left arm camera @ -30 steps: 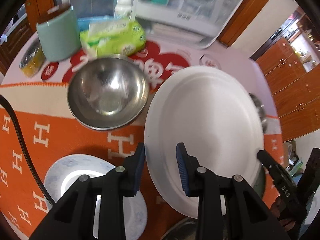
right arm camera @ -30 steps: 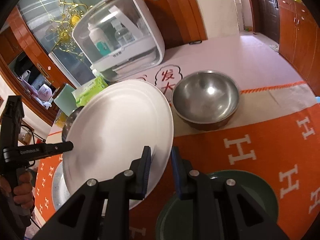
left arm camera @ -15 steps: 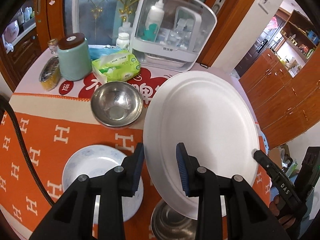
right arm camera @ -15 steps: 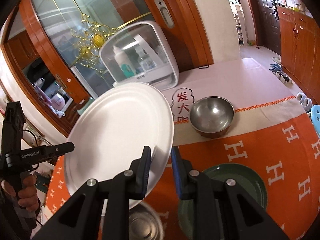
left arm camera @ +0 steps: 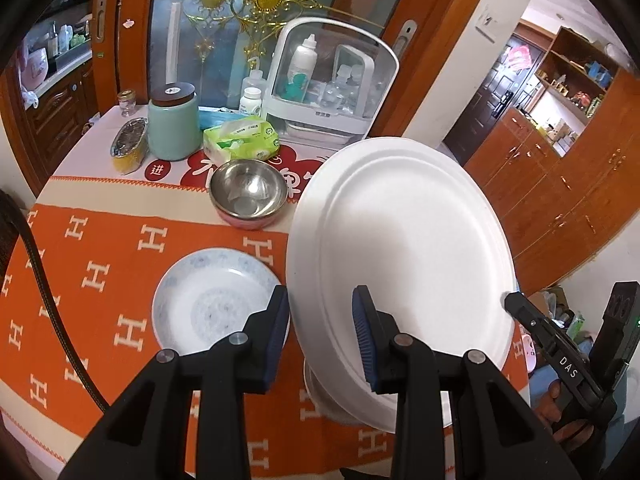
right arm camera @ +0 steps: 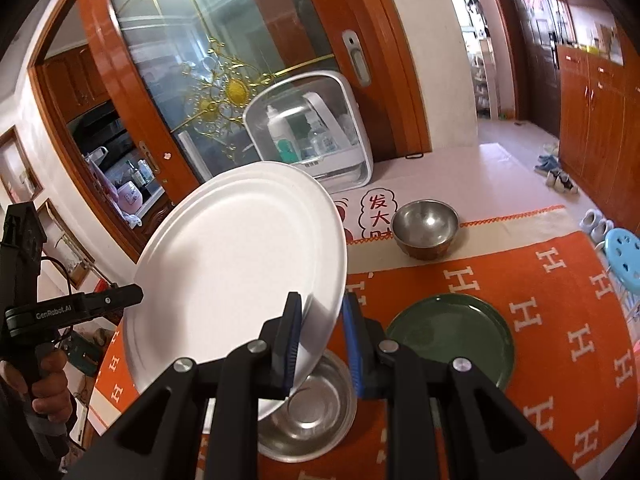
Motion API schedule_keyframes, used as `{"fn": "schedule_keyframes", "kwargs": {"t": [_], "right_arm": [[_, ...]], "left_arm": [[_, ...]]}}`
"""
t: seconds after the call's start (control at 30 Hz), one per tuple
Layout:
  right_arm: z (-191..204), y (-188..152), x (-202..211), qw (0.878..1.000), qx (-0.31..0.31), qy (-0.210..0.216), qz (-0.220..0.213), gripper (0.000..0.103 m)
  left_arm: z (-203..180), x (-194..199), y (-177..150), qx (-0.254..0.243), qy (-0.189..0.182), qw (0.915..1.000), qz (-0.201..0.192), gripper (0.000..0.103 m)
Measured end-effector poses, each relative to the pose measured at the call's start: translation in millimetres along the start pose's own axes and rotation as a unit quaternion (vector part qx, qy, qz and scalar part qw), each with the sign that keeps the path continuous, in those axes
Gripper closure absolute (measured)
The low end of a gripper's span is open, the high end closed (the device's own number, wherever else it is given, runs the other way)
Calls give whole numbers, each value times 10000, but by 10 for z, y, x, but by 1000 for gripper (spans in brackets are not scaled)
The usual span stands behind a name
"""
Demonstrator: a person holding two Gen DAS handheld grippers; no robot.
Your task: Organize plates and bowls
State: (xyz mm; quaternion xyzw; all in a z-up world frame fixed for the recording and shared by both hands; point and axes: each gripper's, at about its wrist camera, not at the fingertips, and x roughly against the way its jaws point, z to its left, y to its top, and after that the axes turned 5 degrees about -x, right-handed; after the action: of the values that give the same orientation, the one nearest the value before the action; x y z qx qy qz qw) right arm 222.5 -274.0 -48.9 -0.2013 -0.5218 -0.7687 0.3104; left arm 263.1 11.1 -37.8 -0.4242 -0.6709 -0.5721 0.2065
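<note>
A large white plate is held tilted high above the table, and it also shows in the right wrist view. My left gripper is shut on its left rim. My right gripper is shut on its right rim. Below it a steel bowl sits on the orange cloth. A blue-patterned white plate lies left of it, and a dark green plate lies to the right. One steel bowl stands further back on the left, another on the right.
At the table's back stand a white plastic cabinet, a green tissue pack, a mint canister and a foil tin. A blue stool stands off the right edge. The orange cloth covers the near table.
Both grippers have risen with the white plate, so the table looks further away. A steel bowl that lay beneath it has come into view.
</note>
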Motion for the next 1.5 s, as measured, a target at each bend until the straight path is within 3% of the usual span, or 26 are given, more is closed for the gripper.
{"fn": "schedule_keyframes", "kwargs": {"t": [0.47, 0.73, 1.13, 1.5], "right_arm": [[352, -729, 640, 9998, 20, -189, 7, 80], [467, -1164, 801, 9992, 31, -355, 181, 80], [474, -1888, 717, 9920, 55, -807, 970, 80], [409, -2262, 515, 9774, 56, -1220, 1724, 80]], "left_arm": [[117, 688, -729, -136, -98, 9997, -151, 73], [231, 808, -1210, -200, -19, 9997, 121, 73], [389, 634, -1920, -24, 61, 9978, 666, 73], [430, 343, -2408, -79, 182, 9926, 1198, 73]]}}
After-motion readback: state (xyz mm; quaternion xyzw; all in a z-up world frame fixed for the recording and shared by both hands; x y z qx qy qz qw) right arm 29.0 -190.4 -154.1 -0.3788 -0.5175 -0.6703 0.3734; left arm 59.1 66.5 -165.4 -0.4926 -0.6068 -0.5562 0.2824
